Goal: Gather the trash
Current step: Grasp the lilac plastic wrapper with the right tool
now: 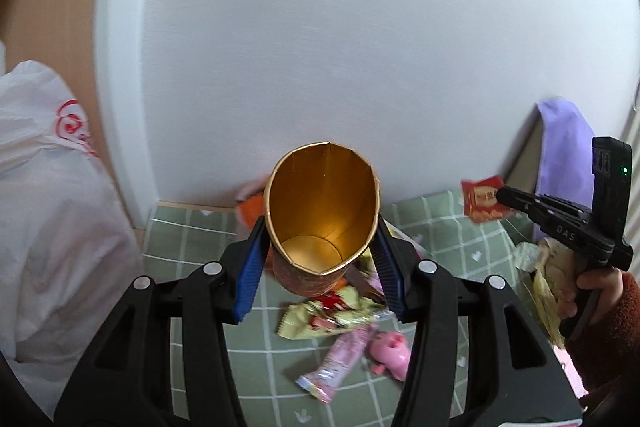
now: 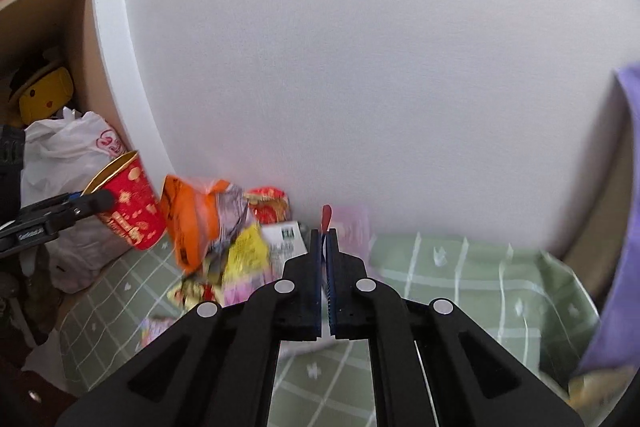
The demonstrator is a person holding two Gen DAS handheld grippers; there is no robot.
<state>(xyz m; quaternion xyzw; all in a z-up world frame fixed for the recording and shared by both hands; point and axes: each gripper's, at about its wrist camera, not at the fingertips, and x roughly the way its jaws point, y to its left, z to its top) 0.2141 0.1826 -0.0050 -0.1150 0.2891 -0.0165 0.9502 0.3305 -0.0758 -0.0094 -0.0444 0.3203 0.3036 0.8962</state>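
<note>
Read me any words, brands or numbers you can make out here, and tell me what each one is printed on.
"DAS": on the body of the right gripper, seen from the left wrist.
Red packet in its jaws: yellow print, too blurred to read.
Red cup held by the left gripper: gold characters, unreadable.
White bag: red logo, no legible words.
Left gripper's side label in the right view: too small.

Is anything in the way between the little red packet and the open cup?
Nothing visible is. The right gripper is shut on the red packet, held in the air. The left gripper holds the cup, mouth open and empty, with clear space between them.
</note>
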